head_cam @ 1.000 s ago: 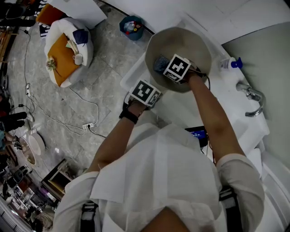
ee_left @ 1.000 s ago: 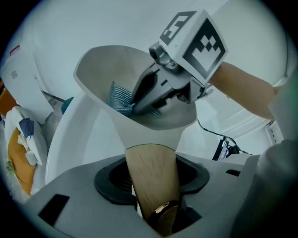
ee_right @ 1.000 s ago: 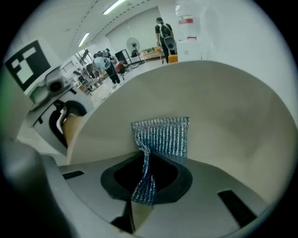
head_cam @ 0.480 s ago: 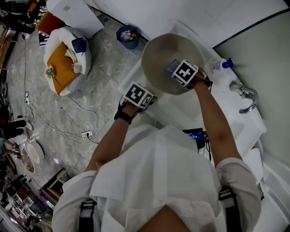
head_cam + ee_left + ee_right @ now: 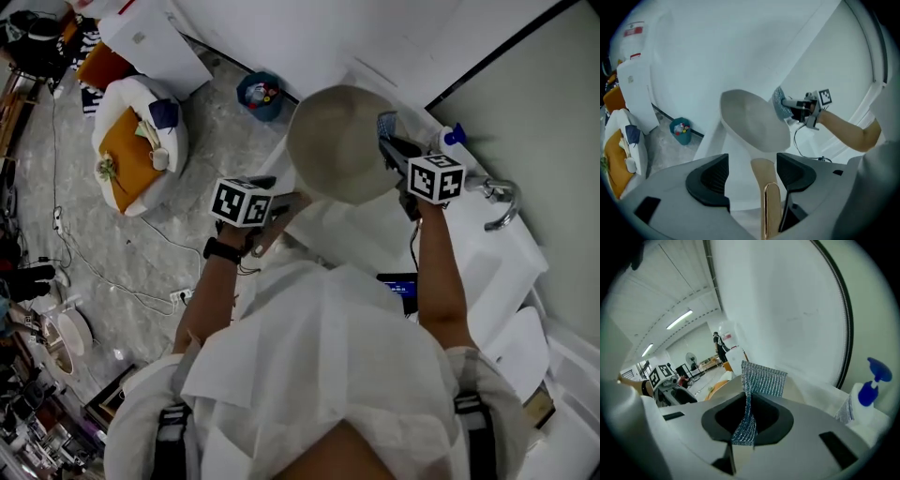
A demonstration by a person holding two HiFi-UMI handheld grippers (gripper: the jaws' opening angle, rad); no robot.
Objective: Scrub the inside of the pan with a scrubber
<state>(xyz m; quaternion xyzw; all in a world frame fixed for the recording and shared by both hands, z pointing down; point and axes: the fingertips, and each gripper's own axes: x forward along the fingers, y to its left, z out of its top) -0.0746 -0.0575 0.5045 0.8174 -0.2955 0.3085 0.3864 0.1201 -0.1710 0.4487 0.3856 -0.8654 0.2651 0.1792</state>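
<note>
The beige pan (image 5: 336, 142) lies tilted over the white sink (image 5: 367, 236), its inside facing up. In the left gripper view its beige and gold handle (image 5: 768, 194) runs between the jaws of my left gripper (image 5: 752, 171). Those jaws have just been opening and stand wide, with the left pad clear of the handle. In the head view the left gripper (image 5: 279, 204) is at the pan's near left. My right gripper (image 5: 392, 145) hangs by the pan's right rim, shut on a blue-grey mesh scrubber (image 5: 751, 380), which is out of the pan (image 5: 750, 119).
A faucet (image 5: 502, 202) and a spray bottle with a blue head (image 5: 453, 138) stand at the sink's right, by the wall. On the floor to the left are a teal bin (image 5: 258, 94), an orange and white bag (image 5: 136, 141) and loose cables.
The right gripper lifted the scrubber out of the pan, up and to its right rim. The left gripper drew back to the left and its jaws spread.
</note>
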